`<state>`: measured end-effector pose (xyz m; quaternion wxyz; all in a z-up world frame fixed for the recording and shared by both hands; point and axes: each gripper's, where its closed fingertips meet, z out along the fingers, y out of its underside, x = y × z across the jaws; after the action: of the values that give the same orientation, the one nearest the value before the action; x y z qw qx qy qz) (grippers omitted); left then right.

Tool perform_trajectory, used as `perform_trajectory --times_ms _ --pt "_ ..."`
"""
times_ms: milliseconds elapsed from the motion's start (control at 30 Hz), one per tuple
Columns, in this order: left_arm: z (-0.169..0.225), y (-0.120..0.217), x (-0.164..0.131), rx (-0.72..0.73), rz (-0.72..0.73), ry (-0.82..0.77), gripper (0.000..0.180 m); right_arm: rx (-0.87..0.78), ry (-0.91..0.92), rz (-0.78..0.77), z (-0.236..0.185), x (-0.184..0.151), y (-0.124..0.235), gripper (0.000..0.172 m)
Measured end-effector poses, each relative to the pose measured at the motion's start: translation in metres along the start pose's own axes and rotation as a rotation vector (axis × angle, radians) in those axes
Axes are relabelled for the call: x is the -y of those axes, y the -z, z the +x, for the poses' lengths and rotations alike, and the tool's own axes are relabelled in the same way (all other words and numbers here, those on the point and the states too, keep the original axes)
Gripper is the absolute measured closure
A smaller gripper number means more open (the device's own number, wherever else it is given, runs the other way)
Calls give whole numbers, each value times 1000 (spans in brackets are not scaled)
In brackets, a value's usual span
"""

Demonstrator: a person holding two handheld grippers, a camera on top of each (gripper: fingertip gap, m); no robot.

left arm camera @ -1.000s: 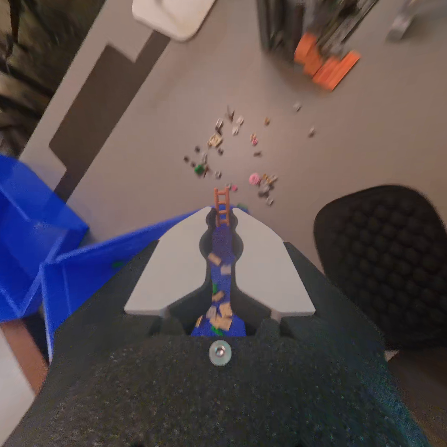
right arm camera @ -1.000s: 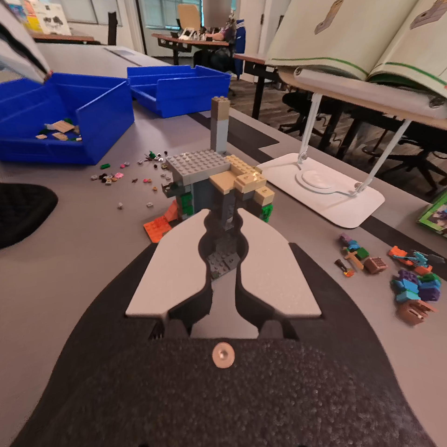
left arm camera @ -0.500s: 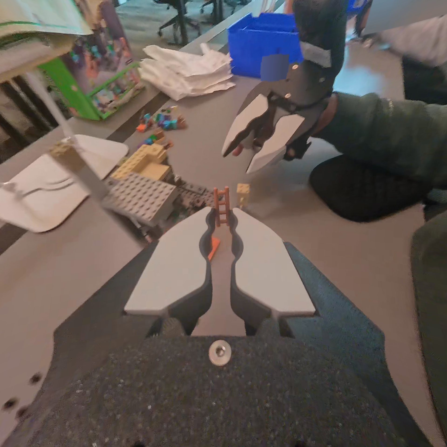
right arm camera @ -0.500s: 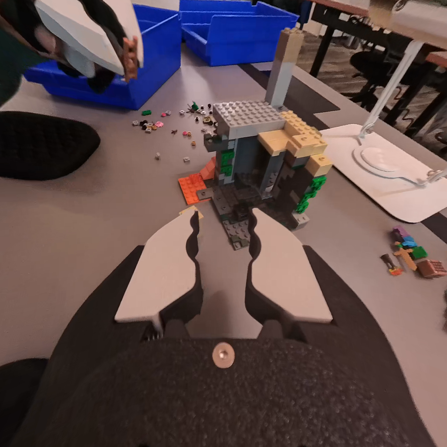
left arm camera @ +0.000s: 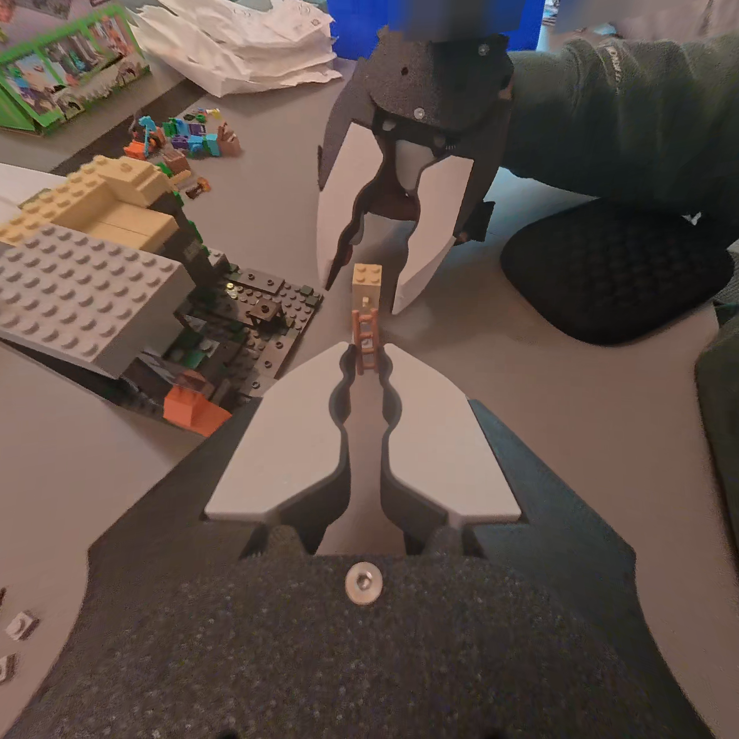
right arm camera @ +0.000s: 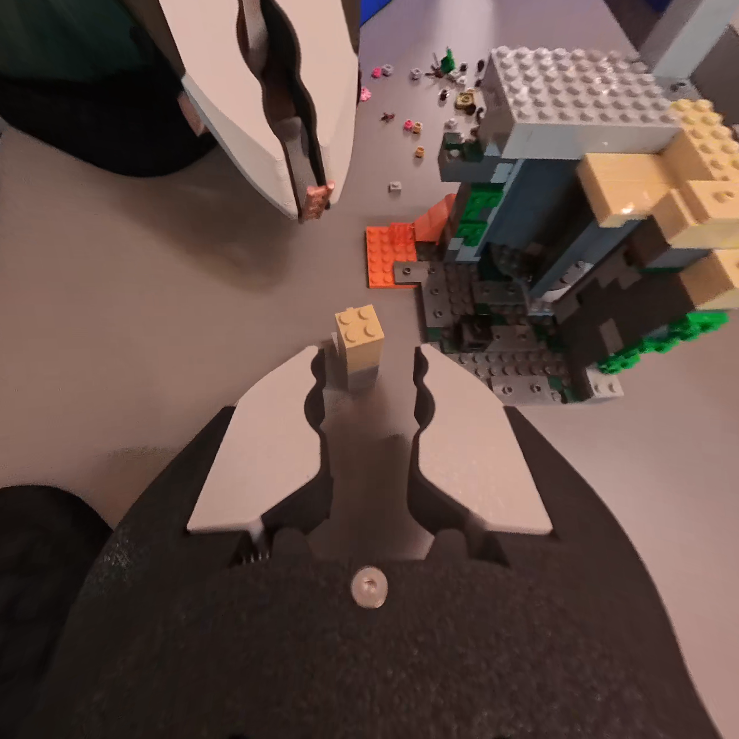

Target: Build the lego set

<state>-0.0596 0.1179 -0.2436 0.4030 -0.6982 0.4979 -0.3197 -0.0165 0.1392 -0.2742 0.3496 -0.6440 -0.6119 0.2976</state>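
Note:
My left gripper [left arm camera: 366,351] is shut on a small brown ladder piece [left arm camera: 366,338], which sticks up from the fingertips. It also shows in the right wrist view [right arm camera: 316,202], held at the tips of that gripper. Just beyond the ladder stands a short tan-and-grey brick column [left arm camera: 367,282] on the grey table. My right gripper [right arm camera: 366,351] is open, and the column [right arm camera: 360,344] stands between its fingertips with a gap on each side. In the left wrist view the right gripper [left arm camera: 366,294] comes down over the column from above.
A large grey, tan and dark brick build [left arm camera: 80,288] stands left of the column, with an orange plate [right arm camera: 390,260] at its base. Small loose pieces [right arm camera: 416,100], a colourful brick pile [left arm camera: 188,136], a green box [left arm camera: 60,88], white papers [left arm camera: 240,40] and a black pad [left arm camera: 616,272] lie around. Some 7 centimeters of space lies between my two pairs of fingers. The left tips stand about 8 centimeters off the orange plate [right arm camera: 390,260].
My left gripper has swung from over the blue bin to the build, still holding the ladder. My right gripper has opened wide and moved to straddle the tan column.

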Motion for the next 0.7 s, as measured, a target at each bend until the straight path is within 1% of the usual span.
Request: perform_trajectory --times_ms 100,167,200,267,433,500,600,700 --pt "1 -3 -3 -13 0 11 170 27 26 -40 -3 -3 -6 132" --pt "1 -4 -4 -18 -2 12 170 27 33 -57 -4 -6 -8 150" --pt "1 -4 -5 -18 -1 12 170 25 34 -49 -4 -5 -8 153" --pt "1 -2 -3 -21 10 13 170 27 6 -18 -6 -3 -7 154" --pt "1 6 5 -21 52 3 170 56 -140 223 -20 28 -2 154" --pt "-1 9 6 -12 55 -1 170 82 -178 231 -29 32 -6 154" --pt "-1 13 -1 -29 36 -5 170 94 -154 212 -41 34 -13 154" --pt "2 18 -4 -61 41 -16 170 111 -147 263 -46 43 -11 154"
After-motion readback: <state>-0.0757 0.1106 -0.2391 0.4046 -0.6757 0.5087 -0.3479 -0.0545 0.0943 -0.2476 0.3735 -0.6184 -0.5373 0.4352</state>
